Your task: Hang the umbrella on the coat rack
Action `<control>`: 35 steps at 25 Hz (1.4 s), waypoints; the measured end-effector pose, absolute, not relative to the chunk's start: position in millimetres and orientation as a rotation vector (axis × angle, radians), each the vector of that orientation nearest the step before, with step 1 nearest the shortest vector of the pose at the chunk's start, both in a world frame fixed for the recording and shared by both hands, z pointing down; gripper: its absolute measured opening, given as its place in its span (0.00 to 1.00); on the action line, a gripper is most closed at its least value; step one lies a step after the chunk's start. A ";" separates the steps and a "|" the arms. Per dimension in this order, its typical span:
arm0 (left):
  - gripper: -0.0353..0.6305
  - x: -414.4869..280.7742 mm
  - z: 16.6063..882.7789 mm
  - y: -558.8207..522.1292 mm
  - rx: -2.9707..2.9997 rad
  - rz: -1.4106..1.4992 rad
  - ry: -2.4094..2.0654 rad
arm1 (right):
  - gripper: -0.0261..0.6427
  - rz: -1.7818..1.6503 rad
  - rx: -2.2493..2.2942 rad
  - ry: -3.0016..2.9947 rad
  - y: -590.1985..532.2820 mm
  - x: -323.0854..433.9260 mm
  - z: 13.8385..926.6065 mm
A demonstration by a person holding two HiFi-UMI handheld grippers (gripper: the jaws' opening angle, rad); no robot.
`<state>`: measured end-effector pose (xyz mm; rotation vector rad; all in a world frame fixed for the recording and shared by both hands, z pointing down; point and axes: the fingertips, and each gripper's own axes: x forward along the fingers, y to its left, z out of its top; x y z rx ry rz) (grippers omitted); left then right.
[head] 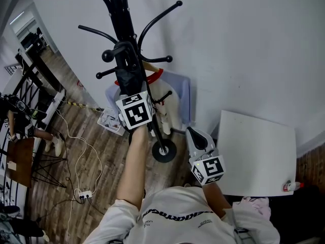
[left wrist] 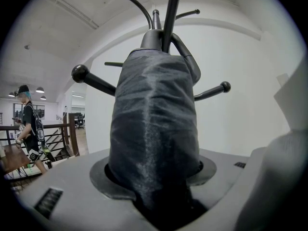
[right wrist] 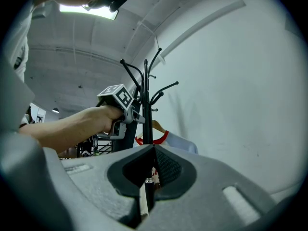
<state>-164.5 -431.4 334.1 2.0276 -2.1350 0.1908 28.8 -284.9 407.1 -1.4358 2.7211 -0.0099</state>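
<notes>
Black cloth fills the left gripper view: it is the folded umbrella (left wrist: 154, 124). The left hand-held gripper (left wrist: 154, 191) is pinching it, with its two jaws squeezing the cloth from both sides. The umbrella stands up tall, right against the pole of the black coat rack (head: 118, 14). Pegs with round ball ends (left wrist: 79, 73) stick out from the pole on both sides of it. I cannot tell if the umbrella hangs on a peg.

From the head view, the left arm reaches out to the rack. The right hand-held gripper (right wrist: 151, 167) is lower, well apart from the rack and near the white table (head: 259, 156). Its jaws are pressed together and it holds nothing.

Some clothes with a red collar (head: 157, 78) hang on the rack, just behind the umbrella. The rack's round foot (head: 164, 150) sits on the wooden floor (head: 101, 151). A little bottle with a red cap (head: 292, 186) lies on the table's corner.
</notes>
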 end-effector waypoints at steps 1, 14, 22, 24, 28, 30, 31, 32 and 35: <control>0.44 -164.8 335.3 -432.2 2.024 0.193 -2.134 | 0.04 -0.013 -1.436 2.720 -285.1 28.9 406.7; 0.44 -162.0 357.5 -445.2 1.992 0.216 -2.089 | 0.03 -0.024 -1.443 2.711 -288.7 32.4 408.7; 0.44 -159.9 364.4 -452.5 1.992 0.191 -2.092 | 0.04 -0.028 -1.455 2.709 -290.0 36.6 410.0; 0.44 -159.5 364.9 -455.5 2.005 0.174 -2.101 | 0.04 -0.028 -1.452 2.710 -289.4 36.5 410.5; 0.46 -160.6 364.1 -463.7 2.034 0.137 -2.120 | 0.04 -0.030 -1.457 2.708 -290.0 37.9 411.2; 0.46 -160.0 363.8 -463.6 2.048 0.125 -2.124 | 0.04 -0.033 -1.465 2.706 -288.7 40.6 412.1; 0.47 -159.0 364.1 -463.5 2.058 0.121 -2.121 | 0.04 -0.034 -1.469 2.705 -288.3 41.9 412.5; 0.47 -157.7 365.0 -463.4 2.070 0.120 -2.114 | 0.04 -0.033 -1.472 2.703 -288.3 43.0 412.9; 0.51 -150.9 371.8 -461.9 2.102 0.129 -2.064 | 0.04 -0.012 -1.484 2.708 -288.3 44.6 412.5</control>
